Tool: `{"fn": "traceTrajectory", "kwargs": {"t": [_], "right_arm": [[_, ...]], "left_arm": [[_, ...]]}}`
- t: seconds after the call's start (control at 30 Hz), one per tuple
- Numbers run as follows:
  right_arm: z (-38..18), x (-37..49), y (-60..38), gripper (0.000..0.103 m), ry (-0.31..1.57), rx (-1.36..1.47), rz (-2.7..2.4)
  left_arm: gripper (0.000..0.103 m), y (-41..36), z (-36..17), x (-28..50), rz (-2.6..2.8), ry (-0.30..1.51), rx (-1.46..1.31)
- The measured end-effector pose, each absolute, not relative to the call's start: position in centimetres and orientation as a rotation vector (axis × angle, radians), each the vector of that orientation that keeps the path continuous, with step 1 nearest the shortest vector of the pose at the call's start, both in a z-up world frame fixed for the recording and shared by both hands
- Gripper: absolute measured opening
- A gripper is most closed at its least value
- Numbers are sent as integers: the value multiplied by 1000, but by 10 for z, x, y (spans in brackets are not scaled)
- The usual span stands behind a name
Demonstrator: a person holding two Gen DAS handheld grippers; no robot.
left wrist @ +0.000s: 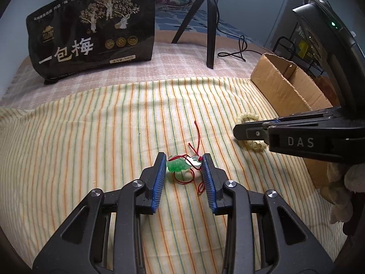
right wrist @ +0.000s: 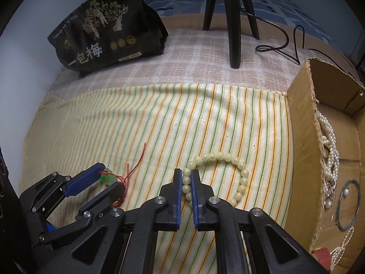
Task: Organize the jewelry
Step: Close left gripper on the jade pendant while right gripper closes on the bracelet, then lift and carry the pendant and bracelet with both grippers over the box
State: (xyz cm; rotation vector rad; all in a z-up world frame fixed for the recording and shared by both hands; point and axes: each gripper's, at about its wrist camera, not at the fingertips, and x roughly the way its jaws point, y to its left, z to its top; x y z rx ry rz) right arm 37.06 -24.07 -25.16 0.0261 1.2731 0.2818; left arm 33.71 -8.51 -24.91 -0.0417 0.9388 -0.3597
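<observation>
**Operator:** Report item positions, taking the cardboard box point(right wrist: 303, 141) as the reference.

**Technician:** The cream bead bracelet point(right wrist: 219, 157) lies on the striped cloth point(right wrist: 136, 125), just beside the box's near wall. The green pendant point(left wrist: 176, 165), strung on a red cord point(left wrist: 197, 134), lies on the same cloth farther from the box, well apart from the bracelet. Inside the box: pearl strands point(right wrist: 328, 146) and a thin dark bangle point(right wrist: 349, 205).

**Operator:** Tong status?

**Technician:** The right gripper point(right wrist: 187, 177) has its jaws drawn nearly together around one side of the bracelet; several beads sit between the blue pads, apparently pinched. The bracelet rests on the cloth, not lifted. The left gripper point(left wrist: 183, 163) is part-open, jaws straddling the pendant. The right pad looks to be touching the cord knot; the left pad sits just beside the stone. No grip established.

**Operator:** Current step?

**Technician:** Judged as pick-up stage for both remaining pieces. Box already holds items; these two are outstanding.

**Operator:** Next move requirements?

**Technician:** Right: lift clear of the cloth, carry over the box wall, release inside. Expect the loose loop to swing. Left: close on the stone itself, not the cord alone, since the cord would likely slip through the pads.
</observation>
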Motion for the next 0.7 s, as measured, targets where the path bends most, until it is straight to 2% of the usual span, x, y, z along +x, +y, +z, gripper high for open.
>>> {"fn": "traceTrajectory", "kwargs": {"t": [0.7], "right_arm": [[-166, 321, -267, 5, 1133, 74, 370]], "left_arm": [[32, -97, -178, 284, -388, 806, -2]]}}
